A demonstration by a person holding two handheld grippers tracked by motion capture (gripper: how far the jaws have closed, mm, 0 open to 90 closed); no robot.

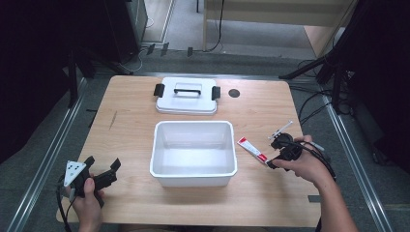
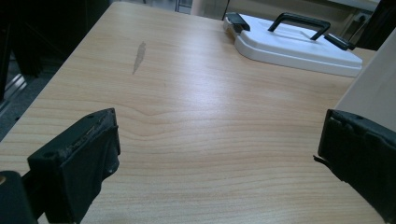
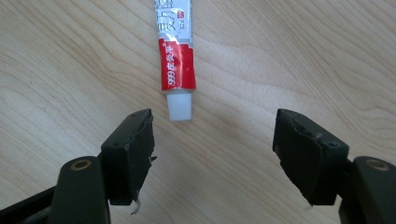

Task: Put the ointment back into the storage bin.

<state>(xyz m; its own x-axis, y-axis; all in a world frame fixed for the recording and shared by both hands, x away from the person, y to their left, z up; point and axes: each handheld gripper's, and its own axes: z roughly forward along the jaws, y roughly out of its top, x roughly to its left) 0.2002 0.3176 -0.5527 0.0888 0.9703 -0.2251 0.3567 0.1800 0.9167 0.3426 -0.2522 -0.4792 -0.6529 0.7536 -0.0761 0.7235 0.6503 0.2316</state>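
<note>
From above, a wooden table (image 1: 130,145) carries a white open bin (image 1: 193,152) at its middle, and behind the bin, toward the far edge, a white lid (image 1: 186,98) with a black handle lies flat, a strip of bare wood between them; a small dark round spot (image 1: 234,93) sits right of the lid. The left gripper (image 1: 110,169) is held near the table's near-left corner, jaws spread, with a wide stretch of bare wood between it and the bin's left wall; the right gripper (image 1: 273,153) is held right of the bin, and a red-and-white tube (image 1: 252,149) lies slantwise on the wood between the bin's right wall and that gripper, close to both; beyond the right hand (image 1: 302,164) the table runs on a little to its right edge.

In the left gripper view the two jaws stand far apart with nothing between them; open wood reaches ahead to the lid (image 2: 294,44), a grey smear (image 2: 138,57) marks the tabletop, and the bin's pale wall (image 2: 369,88) rises at the right, just behind the right-hand jaw.

In the right gripper view the right gripper (image 3: 212,135) is spread wide over the wood; the tube (image 3: 176,58) points its white cap down toward the gap, the cap just beside the left-hand jaw and apart from it; bare wood lies on both sides.
</note>
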